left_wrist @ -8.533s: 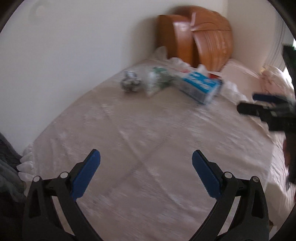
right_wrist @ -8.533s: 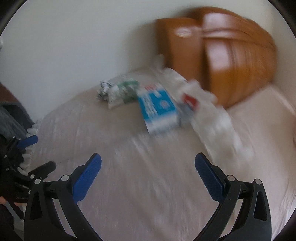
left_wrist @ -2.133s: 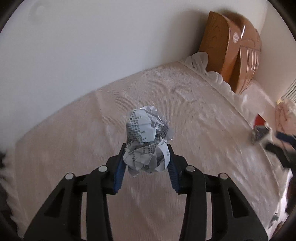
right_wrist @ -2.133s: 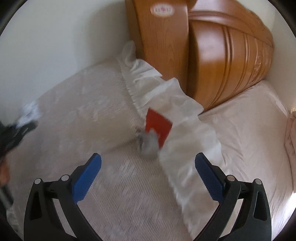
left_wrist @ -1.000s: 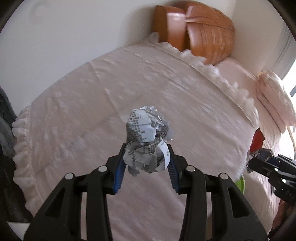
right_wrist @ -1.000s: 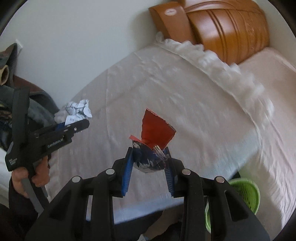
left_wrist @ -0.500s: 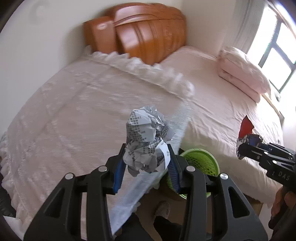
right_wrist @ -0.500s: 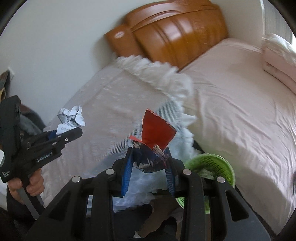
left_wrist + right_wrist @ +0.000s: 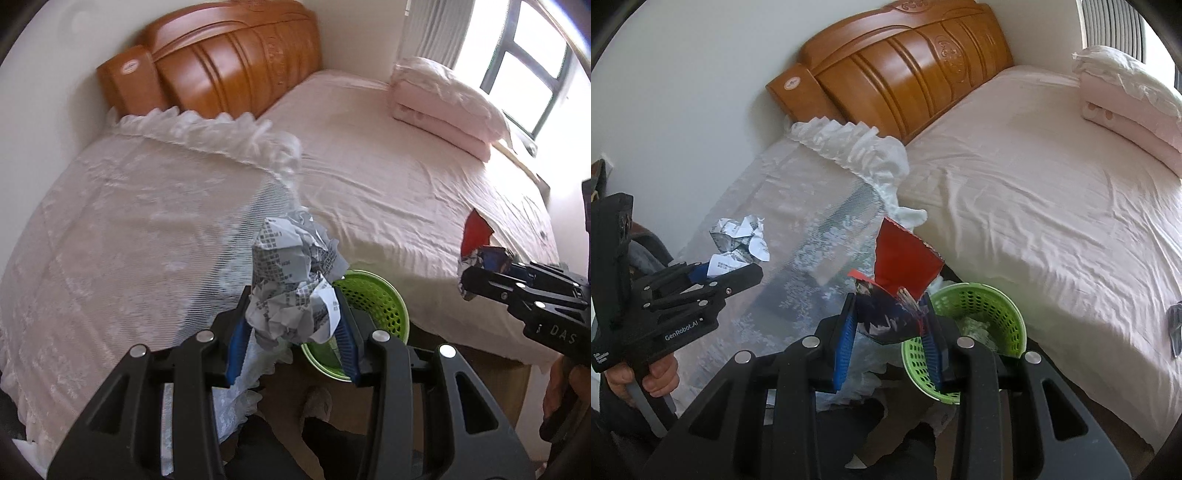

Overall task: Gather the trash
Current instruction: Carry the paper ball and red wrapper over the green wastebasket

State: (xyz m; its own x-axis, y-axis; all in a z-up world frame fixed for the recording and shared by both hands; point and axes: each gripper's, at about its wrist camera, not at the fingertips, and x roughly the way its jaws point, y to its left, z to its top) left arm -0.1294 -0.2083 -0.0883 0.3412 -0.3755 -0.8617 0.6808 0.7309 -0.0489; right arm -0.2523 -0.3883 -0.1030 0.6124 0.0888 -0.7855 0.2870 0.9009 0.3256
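Left gripper [image 9: 291,328] clamped on crumpled paper [image 9: 293,280], right gripper [image 9: 890,332] clamped on red wrapper [image 9: 905,262]. Green bin [image 9: 982,306] sits just below and ahead of both, so each load looks staged for a drop.

- Basket [image 9: 384,299] stands on the floor against the bed [image 9: 388,177], right of the lace-covered surface [image 9: 129,221]
- Headboard [image 9: 236,62] behind the bed
- Folded bedding [image 9: 443,103] on the bed's far right

Green perforated basket [image 9: 990,306], red wrapper [image 9: 905,260]
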